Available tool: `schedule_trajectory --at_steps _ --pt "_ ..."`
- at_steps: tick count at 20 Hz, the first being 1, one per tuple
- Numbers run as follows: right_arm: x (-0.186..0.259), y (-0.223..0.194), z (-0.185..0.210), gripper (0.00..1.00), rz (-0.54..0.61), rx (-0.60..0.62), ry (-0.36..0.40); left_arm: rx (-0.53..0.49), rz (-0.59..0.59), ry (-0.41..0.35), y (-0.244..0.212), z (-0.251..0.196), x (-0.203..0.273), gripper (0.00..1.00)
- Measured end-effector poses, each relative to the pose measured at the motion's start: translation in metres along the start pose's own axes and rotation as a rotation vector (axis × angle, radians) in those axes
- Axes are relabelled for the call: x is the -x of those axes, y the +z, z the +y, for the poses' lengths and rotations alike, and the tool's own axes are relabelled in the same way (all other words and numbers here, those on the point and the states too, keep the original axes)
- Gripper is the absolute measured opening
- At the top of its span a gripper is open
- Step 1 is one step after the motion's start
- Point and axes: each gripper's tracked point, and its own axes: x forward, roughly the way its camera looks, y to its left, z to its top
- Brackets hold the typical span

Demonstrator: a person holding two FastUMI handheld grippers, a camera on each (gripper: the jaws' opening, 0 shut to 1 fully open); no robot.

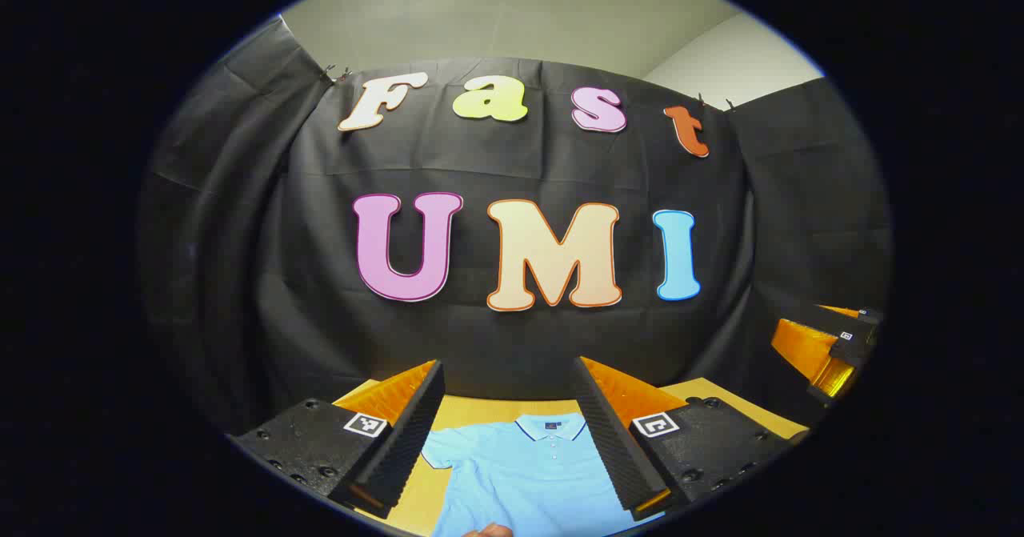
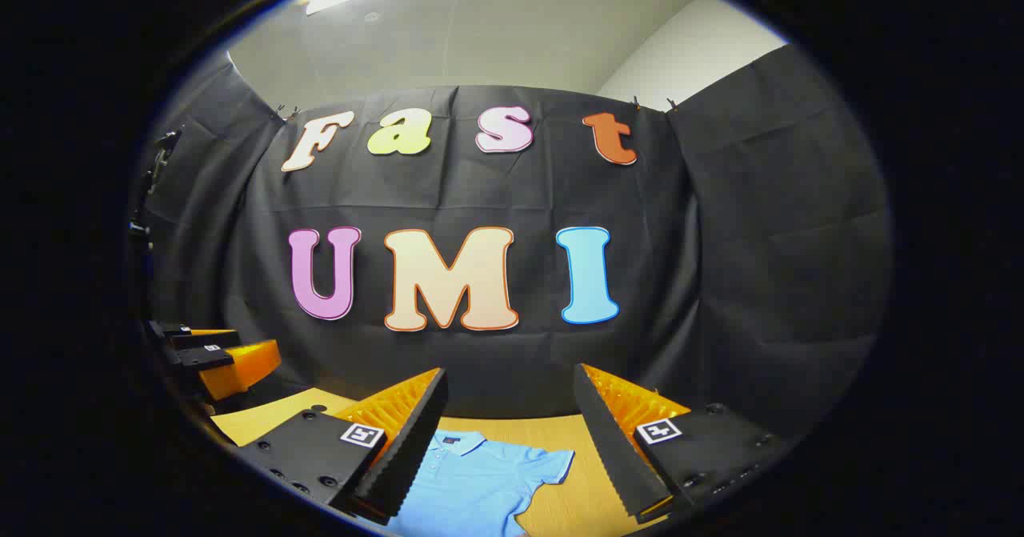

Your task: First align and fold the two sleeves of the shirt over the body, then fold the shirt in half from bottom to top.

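Both claws, left (image 1: 508, 433) and right (image 2: 508, 441), hung wide open and empty above the shirt (image 1: 536, 473) lying flat on the table (image 1: 480, 409), collar at 12 o'clock; best to pinch each sleeve hem low, then fold inward.

No readable text apart from the wall's letters.

The shirt (image 1: 532, 473) is spread flat on the table (image 1: 416, 505), collar toward the booth wall; the left gripper (image 1: 512, 441) and right gripper (image 2: 512, 441) are held above it, side by side
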Motion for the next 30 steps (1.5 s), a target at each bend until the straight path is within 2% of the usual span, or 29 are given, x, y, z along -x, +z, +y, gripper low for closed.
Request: schedule_trajectory --at_steps 19,25,30 --pt "-0.013 -0.008 0.022 0.98 0.006 0.011 0.020 -0.004 -0.026 0.012 0.007 0.024 0.002 0.95" --pt "-0.055 -0.043 0.011 0.98 0.072 0.023 -0.018 0.003 -0.035 0.026 0.009 0.039 0.001 0.95" --pt "-0.097 -0.090 -0.005 0.99 0.188 0.007 -0.046 -0.009 -0.040 0.049 0.010 0.055 0.001 0.95"
